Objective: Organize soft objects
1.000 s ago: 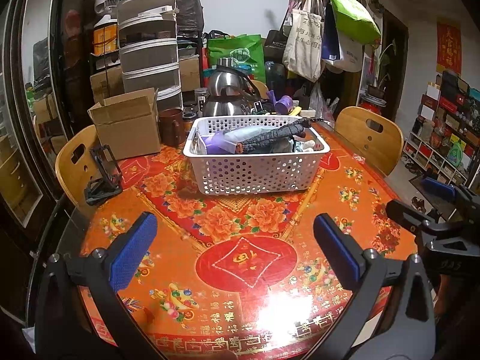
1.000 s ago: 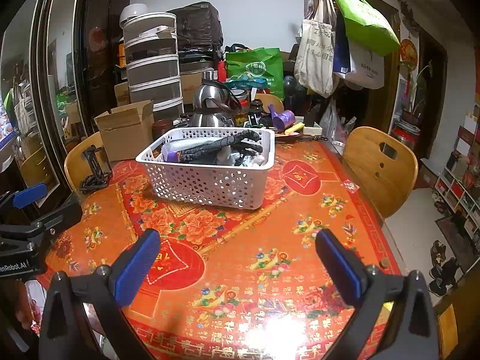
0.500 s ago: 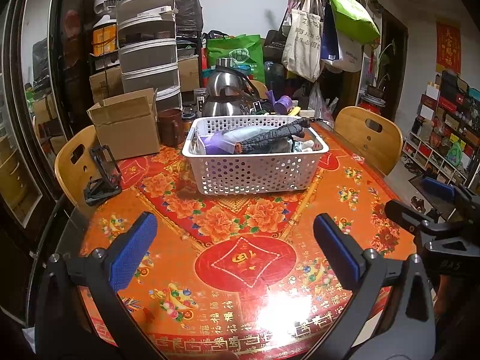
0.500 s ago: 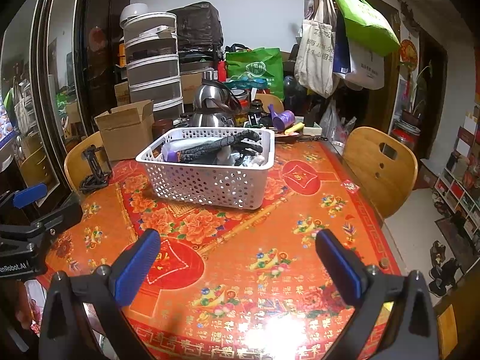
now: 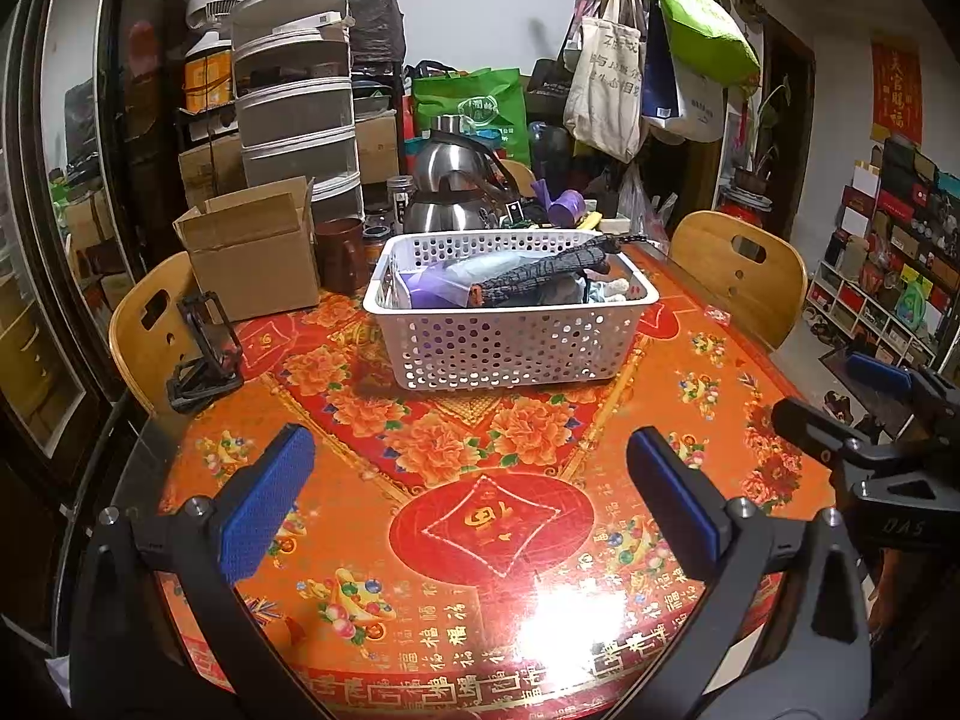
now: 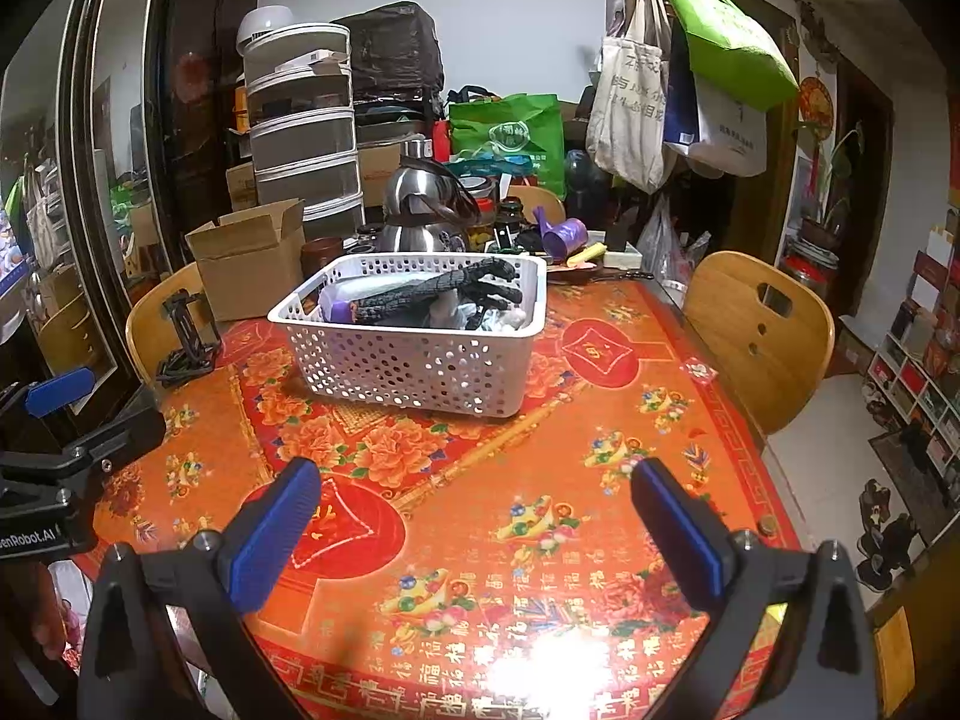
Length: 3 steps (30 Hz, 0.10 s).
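left gripper (image 5: 471, 495) fingers apart (empty) | right gripper (image 6: 474, 519) likewise | both above table (image 5: 540, 600)

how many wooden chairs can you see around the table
3. One chair stands at the table's right side, one chair at its left by the cardboard box, and a chair back peeks out behind the kettle. Clutter may hide more.

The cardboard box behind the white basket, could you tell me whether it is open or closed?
Open. The cardboard box has its top flaps standing up and apart in both wrist views; what is inside cannot be seen from either.
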Motion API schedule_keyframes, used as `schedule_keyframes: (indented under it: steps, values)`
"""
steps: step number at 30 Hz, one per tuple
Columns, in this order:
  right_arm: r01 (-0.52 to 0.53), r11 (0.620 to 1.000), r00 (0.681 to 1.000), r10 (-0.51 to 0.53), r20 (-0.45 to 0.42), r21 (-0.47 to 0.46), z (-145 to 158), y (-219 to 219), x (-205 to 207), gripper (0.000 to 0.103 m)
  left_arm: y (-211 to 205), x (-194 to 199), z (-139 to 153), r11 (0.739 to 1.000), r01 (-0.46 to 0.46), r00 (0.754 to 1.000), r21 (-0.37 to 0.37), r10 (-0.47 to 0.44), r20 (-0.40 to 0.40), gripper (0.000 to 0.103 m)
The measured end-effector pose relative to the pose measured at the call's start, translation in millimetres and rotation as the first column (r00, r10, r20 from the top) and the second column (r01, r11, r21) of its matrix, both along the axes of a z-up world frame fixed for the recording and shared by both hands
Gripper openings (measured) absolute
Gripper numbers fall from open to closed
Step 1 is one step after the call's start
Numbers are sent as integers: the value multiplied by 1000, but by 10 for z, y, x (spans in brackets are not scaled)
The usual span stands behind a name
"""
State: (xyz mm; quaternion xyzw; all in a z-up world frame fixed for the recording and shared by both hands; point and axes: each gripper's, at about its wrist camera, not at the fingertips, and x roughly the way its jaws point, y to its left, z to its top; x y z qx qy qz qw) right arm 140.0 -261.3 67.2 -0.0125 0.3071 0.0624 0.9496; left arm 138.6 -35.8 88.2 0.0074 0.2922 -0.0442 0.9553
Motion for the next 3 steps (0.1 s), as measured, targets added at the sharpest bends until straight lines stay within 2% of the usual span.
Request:
schedule_keyframes:
  steps: [3]
  values:
    - [-1, 1000, 1000, 1, 0, 0, -1, -1, 1, 103, -5, 0, -18, 1000, 7, 1000, 1, -7, 1, 103]
